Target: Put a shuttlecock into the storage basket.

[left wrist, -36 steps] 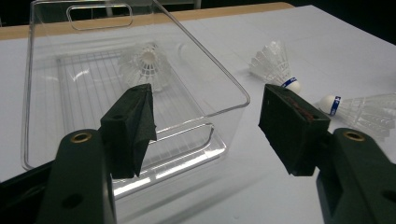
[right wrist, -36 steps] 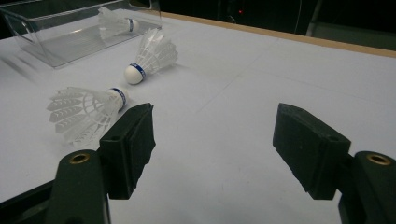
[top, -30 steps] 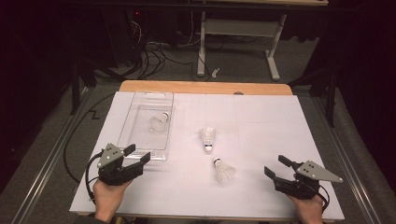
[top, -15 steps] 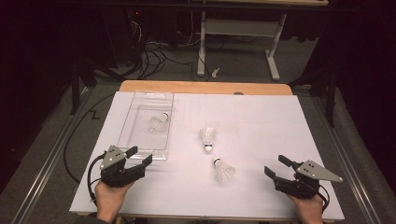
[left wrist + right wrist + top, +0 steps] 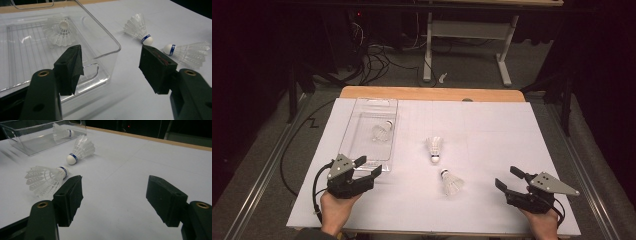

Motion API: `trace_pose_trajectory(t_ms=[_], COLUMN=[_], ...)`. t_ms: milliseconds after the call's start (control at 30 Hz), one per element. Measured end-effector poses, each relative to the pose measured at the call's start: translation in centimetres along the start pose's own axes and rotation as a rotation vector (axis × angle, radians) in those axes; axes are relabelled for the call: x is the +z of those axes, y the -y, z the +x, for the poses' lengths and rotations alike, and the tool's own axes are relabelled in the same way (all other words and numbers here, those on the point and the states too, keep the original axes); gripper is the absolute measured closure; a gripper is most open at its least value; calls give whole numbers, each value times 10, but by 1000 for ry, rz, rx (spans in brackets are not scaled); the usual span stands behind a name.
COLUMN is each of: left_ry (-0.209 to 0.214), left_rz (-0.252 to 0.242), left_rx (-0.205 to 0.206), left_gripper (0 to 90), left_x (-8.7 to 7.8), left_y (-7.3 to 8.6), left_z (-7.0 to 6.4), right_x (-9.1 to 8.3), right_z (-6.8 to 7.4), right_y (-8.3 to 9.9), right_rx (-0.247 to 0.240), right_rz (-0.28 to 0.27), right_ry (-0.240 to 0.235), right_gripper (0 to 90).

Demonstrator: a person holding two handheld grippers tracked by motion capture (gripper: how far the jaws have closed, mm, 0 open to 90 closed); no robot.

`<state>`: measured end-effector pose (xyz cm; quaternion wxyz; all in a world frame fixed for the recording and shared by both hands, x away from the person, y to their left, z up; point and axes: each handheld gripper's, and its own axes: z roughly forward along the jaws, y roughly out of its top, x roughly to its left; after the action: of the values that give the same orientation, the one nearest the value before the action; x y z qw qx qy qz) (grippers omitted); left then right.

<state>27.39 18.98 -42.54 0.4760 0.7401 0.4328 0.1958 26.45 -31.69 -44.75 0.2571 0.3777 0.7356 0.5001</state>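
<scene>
At the left, the left gripper (image 5: 365,168) hovers wide open and empty by the near end of the clear tray (image 5: 353,131), which holds one shuttlecock (image 5: 382,131). Two more lie on the white mat (image 5: 492,150): the middle shuttlecock (image 5: 434,148) and the near shuttlecock (image 5: 450,182). The right gripper (image 5: 508,179), also spread and empty, sits well right. Feather skirts may crush under a hard pinch, or roll away if nudged.
</scene>
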Motion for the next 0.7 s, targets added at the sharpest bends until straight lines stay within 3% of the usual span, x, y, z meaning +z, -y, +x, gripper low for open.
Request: trace_pose_trajectory(t_ms=[700], left_ry=[37], left_rz=[10], left_rx=[33], left_gripper=[369], left_x=[21], left_y=[-12], left_z=[-16], right_x=[-1], right_z=[1], right_y=[0], right_rx=[-5], right_rz=[-4], right_ry=[-9], right_gripper=[299])
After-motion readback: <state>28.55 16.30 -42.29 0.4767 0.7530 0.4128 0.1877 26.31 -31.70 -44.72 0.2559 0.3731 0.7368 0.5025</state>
